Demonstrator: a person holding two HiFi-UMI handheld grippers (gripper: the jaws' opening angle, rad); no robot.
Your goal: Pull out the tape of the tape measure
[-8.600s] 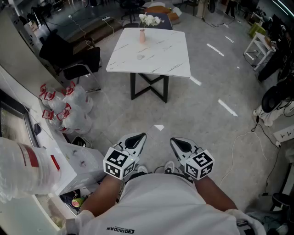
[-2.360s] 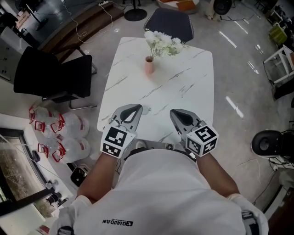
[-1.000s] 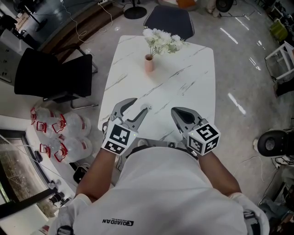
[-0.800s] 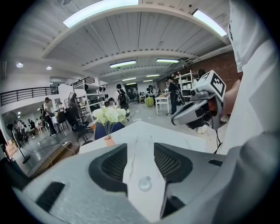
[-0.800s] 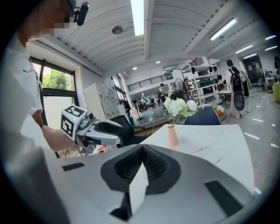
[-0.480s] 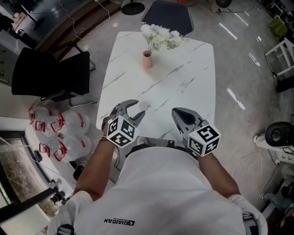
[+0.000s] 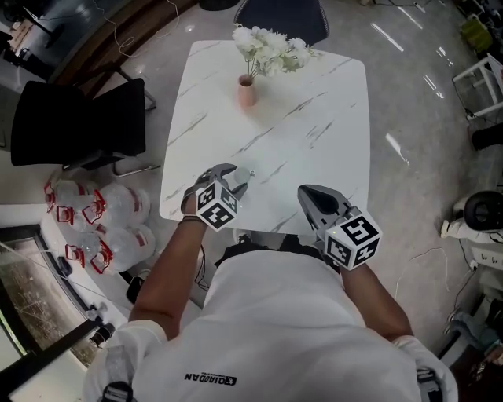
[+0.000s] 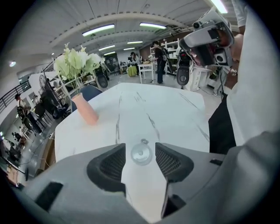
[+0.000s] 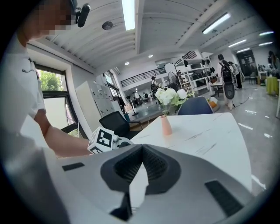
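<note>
The tape measure (image 8: 141, 153) is a small round pale case with a little loop on top, lying on the white marble table (image 7: 314, 118) near its front left corner. In the head view only a sliver of the tape measure (image 7: 247, 173) peeks past the left gripper. My left gripper (image 8: 140, 148) tilts down over it, open, with a jaw on each side of the case and neither pad touching it. These jaws have just been opening. My right gripper (image 7: 309, 194) hovers shut and empty over the table's front edge, to the right.
A pink vase (image 7: 246, 93) with white flowers stands at the table's far left. A black chair (image 7: 75, 122) and white bags (image 7: 102, 216) on the floor are left of the table. A dark chair (image 7: 279, 16) stands at the far end.
The left gripper has dropped toward the table and tipped downward, its jaws spread wider, now straddling the tape measure. The right gripper has hardly moved.
</note>
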